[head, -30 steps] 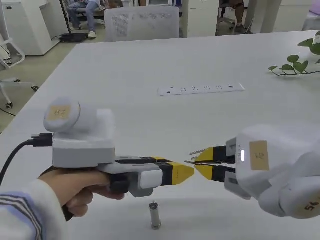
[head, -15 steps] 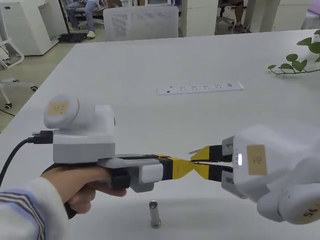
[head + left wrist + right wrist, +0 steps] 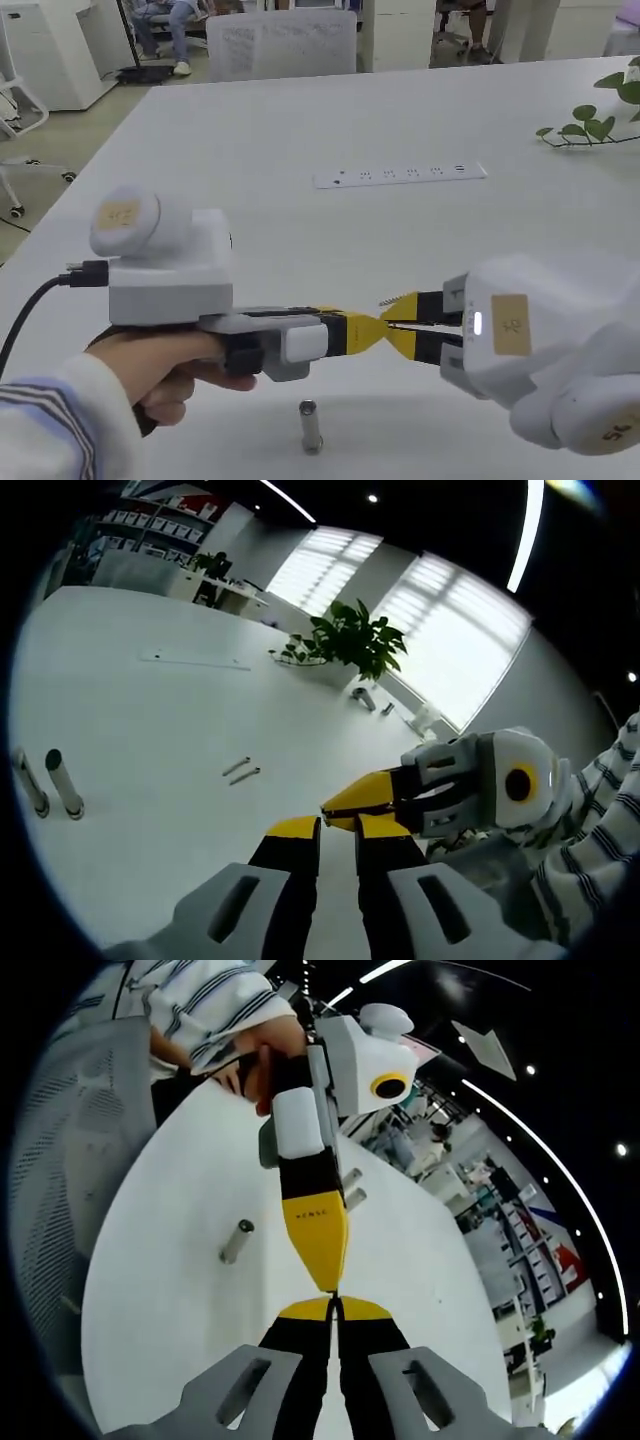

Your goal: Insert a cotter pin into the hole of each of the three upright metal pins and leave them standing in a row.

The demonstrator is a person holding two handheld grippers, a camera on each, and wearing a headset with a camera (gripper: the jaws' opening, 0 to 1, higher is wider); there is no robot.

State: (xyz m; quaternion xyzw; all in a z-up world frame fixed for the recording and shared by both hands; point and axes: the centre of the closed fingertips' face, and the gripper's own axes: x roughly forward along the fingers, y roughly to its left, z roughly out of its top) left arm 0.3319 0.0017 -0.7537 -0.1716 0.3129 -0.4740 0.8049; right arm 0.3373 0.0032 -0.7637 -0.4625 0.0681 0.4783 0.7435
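**Item 1, two metal pins** (image 3: 65, 785): upright, side by side, at the far left of the left gripper view. Their holes were too small to read.

**Item 2, left gripper** (image 3: 372, 332): jaws narrowly parted, and we made out nothing between them. We judged it was held level to receive.

**Item 3, third metal pin** (image 3: 310, 428): upright on the table (image 3: 300, 120), just nearer us than the tips.

**Item 4, loose cotter pins** (image 3: 240, 771): two, lying flat, well beyond.

**Item 5, right gripper** (image 3: 398, 330): jaws pressed together, tip to tip with the left, likely for a handover. Anything pinched was too thin to see.
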